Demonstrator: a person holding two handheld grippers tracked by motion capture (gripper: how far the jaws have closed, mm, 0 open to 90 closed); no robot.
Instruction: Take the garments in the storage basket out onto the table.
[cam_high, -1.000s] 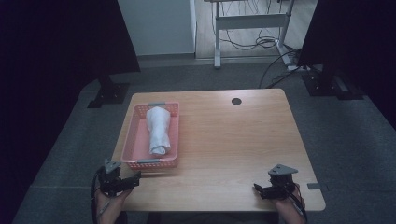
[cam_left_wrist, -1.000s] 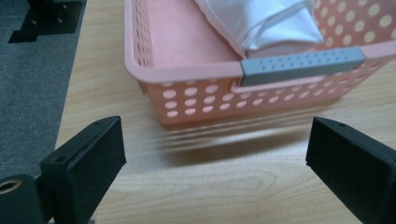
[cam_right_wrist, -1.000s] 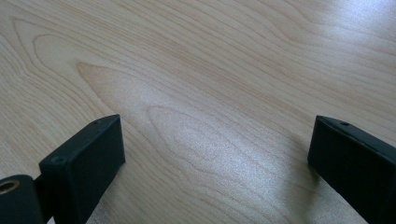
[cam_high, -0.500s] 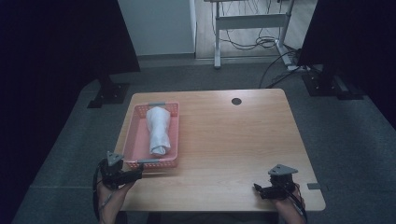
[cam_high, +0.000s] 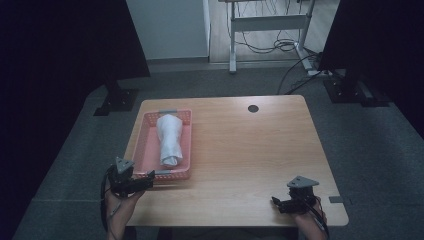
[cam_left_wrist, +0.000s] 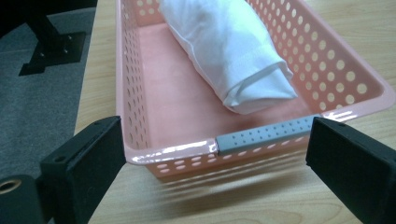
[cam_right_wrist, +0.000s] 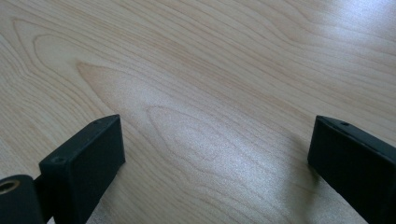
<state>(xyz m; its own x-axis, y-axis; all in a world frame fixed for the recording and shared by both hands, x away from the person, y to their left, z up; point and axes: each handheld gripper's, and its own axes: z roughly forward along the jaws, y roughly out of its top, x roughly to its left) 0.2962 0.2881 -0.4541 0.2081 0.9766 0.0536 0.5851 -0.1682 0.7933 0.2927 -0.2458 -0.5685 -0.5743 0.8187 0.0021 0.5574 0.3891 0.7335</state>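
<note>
The left gripper (cam_high: 148, 179), jaws spread, faces the near short rim of the pink perforated plastic basket (cam_left_wrist: 140, 93), whose long axis runs straight away from it

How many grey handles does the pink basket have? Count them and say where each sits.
2. One grey handle on the basket rim nearest the left gripper; the other on the far rim.

Pink perforated basket (cam_left_wrist: 140, 93), grey handle (cam_left_wrist: 266, 135), white rolled cloth (cam_left_wrist: 229, 51), light woodgrain table (cam_right_wrist: 210, 70)
</note>
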